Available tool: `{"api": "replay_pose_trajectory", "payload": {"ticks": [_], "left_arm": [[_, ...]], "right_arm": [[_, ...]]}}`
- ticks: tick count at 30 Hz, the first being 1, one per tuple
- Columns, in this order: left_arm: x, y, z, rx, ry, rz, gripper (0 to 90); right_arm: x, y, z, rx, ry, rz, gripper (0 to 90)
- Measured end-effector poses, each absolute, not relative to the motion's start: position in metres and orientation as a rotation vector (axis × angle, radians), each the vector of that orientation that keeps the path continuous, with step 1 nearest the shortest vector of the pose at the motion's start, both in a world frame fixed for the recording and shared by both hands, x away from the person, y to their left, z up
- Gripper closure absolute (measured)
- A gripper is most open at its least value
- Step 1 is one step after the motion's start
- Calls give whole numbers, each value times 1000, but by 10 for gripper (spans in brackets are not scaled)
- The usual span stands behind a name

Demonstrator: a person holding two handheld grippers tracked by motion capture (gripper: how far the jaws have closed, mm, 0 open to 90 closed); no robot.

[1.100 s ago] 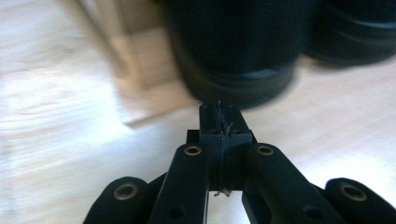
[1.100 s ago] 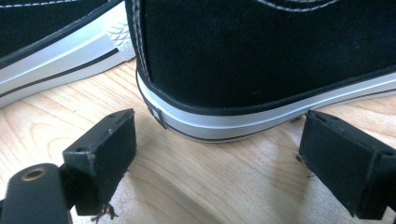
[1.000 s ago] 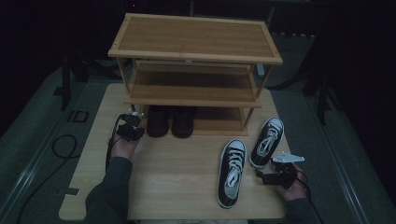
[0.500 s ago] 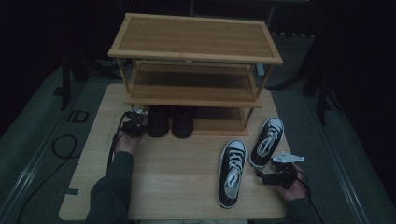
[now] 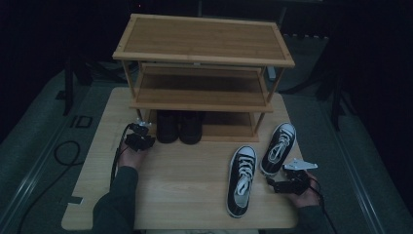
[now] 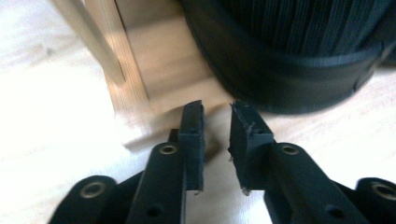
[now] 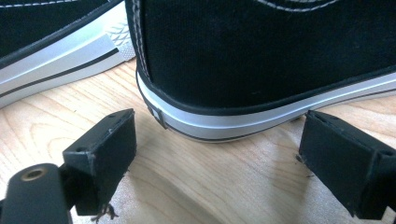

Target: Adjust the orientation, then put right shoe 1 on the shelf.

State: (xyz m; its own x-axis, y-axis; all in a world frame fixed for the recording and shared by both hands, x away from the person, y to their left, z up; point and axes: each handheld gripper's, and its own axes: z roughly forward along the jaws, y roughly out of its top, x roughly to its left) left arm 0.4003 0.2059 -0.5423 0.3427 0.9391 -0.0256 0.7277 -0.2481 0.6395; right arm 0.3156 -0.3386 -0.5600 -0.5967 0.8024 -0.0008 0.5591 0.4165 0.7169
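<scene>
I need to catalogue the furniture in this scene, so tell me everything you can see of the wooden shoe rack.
The shoe rack is light wood, bamboo by its look, with three slatted shelves on slim corner posts. It stands upright at the far side of the table. Its top and middle shelves are bare; a pair of black shoes sits on the bottom shelf at its left end. The left gripper is near its front left post.

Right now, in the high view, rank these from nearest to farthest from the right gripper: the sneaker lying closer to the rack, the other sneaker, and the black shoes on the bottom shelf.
From the right gripper:
1. Sneaker closer to the rack, just ahead of it, right side of the table.
2. Other sneaker, beside it toward the table's middle; nearly as close, a narrow call.
3. Black shoes, on the rack's bottom shelf, far left.
</scene>
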Motion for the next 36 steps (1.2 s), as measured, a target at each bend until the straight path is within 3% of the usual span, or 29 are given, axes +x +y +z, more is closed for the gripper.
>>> {"api": "replay_pose_trajectory", "payload": {"ticks": [12,22,31,36], "left_arm": [[383,214,-560,1916,1385,517,611],[382,216,-562,1891,1376,493,564],[380,207,-562,1946,1357,567,517],[379,206,-562,1958,1351,578,509]], "right_arm": [[314,-338,-560,1185,2322,981,111],[314,-338,-560,1186,2321,982,112],[312,-337,-560,1197,2323,984,113],[309,-338,-555,1213,2328,968,259]]}}
